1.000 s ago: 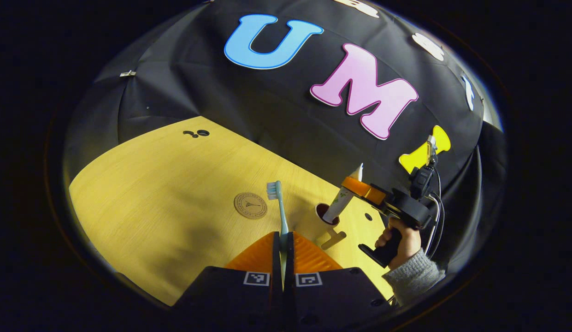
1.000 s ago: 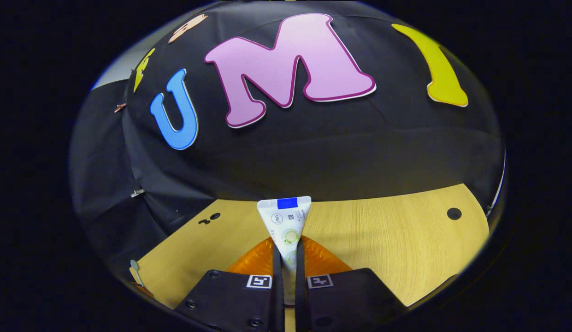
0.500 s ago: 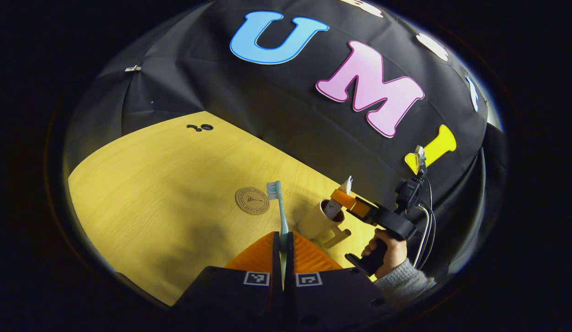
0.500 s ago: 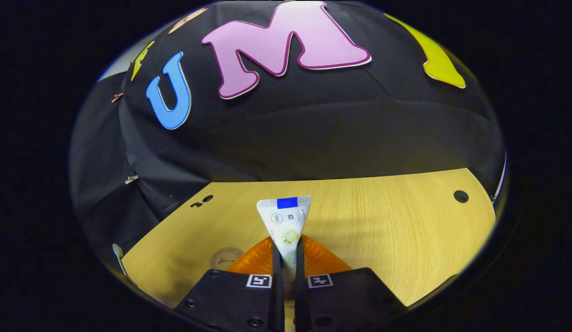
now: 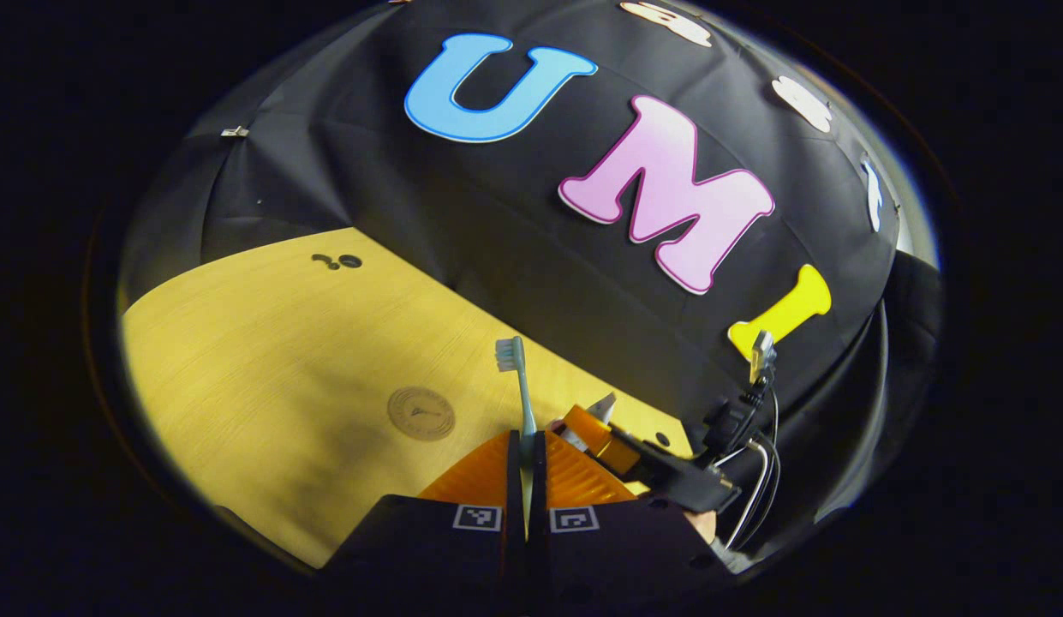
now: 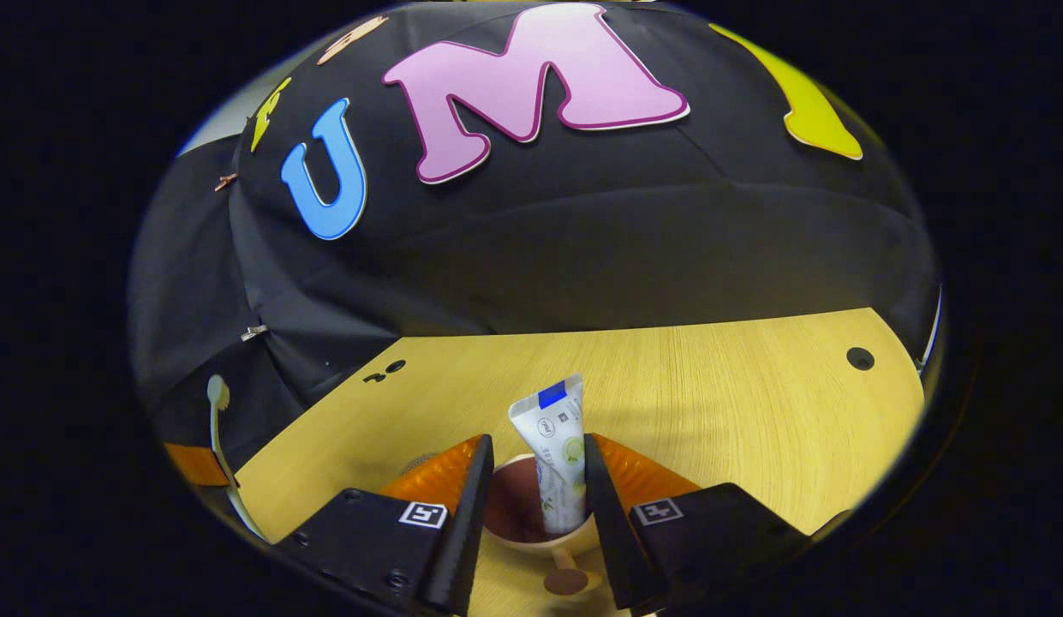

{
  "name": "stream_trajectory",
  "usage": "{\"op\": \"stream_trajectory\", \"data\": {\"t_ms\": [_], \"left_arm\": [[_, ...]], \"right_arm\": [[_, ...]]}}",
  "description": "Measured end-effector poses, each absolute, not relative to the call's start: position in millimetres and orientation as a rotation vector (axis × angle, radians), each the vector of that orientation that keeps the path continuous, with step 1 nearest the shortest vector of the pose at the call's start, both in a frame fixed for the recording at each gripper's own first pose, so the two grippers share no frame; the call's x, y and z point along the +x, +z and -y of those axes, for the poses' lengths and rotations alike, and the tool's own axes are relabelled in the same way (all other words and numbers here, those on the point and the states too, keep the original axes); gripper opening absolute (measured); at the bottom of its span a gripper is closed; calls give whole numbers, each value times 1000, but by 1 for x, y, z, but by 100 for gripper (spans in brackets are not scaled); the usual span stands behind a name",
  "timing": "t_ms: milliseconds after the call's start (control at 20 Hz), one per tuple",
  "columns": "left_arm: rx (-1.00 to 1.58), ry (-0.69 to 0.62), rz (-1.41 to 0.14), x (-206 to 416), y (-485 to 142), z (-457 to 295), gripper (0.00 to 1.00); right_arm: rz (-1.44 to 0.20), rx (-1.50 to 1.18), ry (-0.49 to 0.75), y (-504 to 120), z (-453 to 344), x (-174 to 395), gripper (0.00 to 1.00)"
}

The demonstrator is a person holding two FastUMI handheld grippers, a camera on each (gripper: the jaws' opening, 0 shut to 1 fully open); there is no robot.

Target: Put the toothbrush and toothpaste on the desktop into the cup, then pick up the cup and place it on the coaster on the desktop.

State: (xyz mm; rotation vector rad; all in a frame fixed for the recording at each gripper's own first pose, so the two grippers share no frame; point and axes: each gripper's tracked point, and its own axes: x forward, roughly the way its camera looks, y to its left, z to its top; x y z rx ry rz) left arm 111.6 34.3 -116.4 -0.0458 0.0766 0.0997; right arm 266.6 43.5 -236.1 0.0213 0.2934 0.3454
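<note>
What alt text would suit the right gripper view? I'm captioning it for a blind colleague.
The right gripper is open around a toothpaste tube standing tilted in a cup on the wooden desktop. A toothbrush shows at the far left edge.

White toothpaste (image 6: 555,458), blue-tipped; teal toothbrush (image 5: 519,390); cream cup (image 6: 531,524); yellow wood-grain desktop (image 6: 737,428)

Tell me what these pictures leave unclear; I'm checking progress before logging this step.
- Cup: right gripper view, its base and most of its wall sit behind the open right gripper.
- Toothpaste: right gripper view, its lower end is hidden inside the cup.
- Coaster: left gripper view, its print is too small to make out.
- Toothbrush: left gripper view, its handle disappears between the shut left gripper.
</note>
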Motion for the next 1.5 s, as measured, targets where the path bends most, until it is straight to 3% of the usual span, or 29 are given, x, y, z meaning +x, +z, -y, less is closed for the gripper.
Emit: {"op": "stream_trajectory", "data": {"t_ms": [100,150,200,250,350,400,450,550,950,1500], "left_arm": [[-33,75,-34,127,-104,-24,6],[-26,63,-11,134,-98,-17,6],[-21,50,10,143,-94,-11,6],[-17,40,23,151,-91,-6,6],[-9,21,43,166,-89,4,6],[-6,16,48,175,-89,7,6],[-1,9,55,181,-89,10,6],[23,3,66,199,-90,15,6],[81,37,52,253,-114,2,6],[196,47,21,278,-157,-8,6]], "right_arm": [[-275,45,316,-228,-30,266,65],[-272,66,303,-224,-24,263,58],[-273,97,296,-222,-18,259,70],[-273,122,288,-219,-12,253,76],[-282,172,244,-216,4,247,78],[-308,209,228,-217,11,244,70],[-331,253,223,-218,13,240,85],[-331,336,265,-211,16,229,100],[-171,328,282,-171,47,210,96],[-209,301,231,-192,82,198,96]]}}
